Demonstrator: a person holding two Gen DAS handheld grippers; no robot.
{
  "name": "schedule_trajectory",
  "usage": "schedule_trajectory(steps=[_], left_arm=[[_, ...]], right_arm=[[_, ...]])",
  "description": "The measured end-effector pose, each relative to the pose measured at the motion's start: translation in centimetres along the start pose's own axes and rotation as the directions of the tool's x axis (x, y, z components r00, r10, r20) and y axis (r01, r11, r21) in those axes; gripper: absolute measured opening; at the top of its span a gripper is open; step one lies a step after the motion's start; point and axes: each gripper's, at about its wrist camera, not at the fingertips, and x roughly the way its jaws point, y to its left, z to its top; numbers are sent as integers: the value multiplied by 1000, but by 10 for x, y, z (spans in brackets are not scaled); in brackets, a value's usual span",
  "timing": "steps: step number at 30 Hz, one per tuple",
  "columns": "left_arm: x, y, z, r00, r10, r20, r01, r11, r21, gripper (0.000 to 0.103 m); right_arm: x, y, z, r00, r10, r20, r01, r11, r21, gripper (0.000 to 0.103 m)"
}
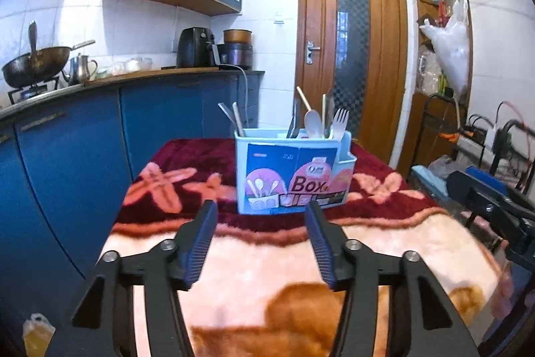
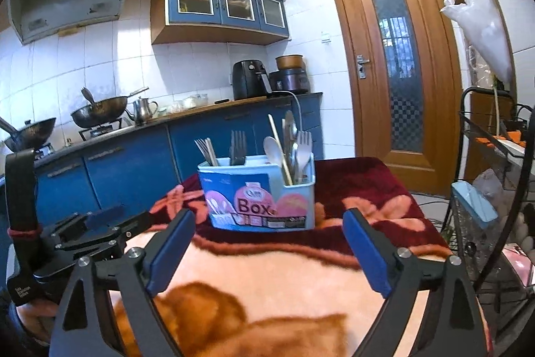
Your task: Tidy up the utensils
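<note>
**Two empty grippers, one loaded caddy**

Both sets of fingers spread apart, nothing between them: left gripper (image 1: 260,209) moderately parted, right gripper (image 2: 269,219) spread wide. Both low over the near, pale part of the blanket (image 1: 267,263), aimed at the far side.

Light-blue utensil box (image 1: 294,171), marked "Box", upright on the dark-red far half of the blanket, well apart from both grippers. Already loaded: a few handles at the far-left corner, dark forks (image 2: 238,148) in the middle, a pale spoon (image 1: 313,122), a pale fork (image 1: 340,121) and wooden sticks crowded into the right-hand side compartment. No loose utensil visible on the blanket.

Likely step: sorting nearly finished, or a pause before regrouping the mixed right-hand bunch. Next move, if any: reach far, close on a single handle above the rim, lift straight up without tipping the box. Risk: catching neighbouring handles in that tight cluster.
</note>
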Motion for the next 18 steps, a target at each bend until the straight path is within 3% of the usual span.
schedule_trajectory(steps=[5,10,18], left_arm=[[9,-1,-13,998,61,-9,-60,998,3,67],[23,-1,-25,992,119,-41,-119,993,-2,69],[35,-1,-42,989,136,-64,-137,991,4,69]], right_arm=[[7,-11,-14,999,-48,-17,48,999,16,98],[13,-23,-26,995,-93,-24,94,995,16,99],[11,-28,-38,993,-111,40,110,994,24,101]])
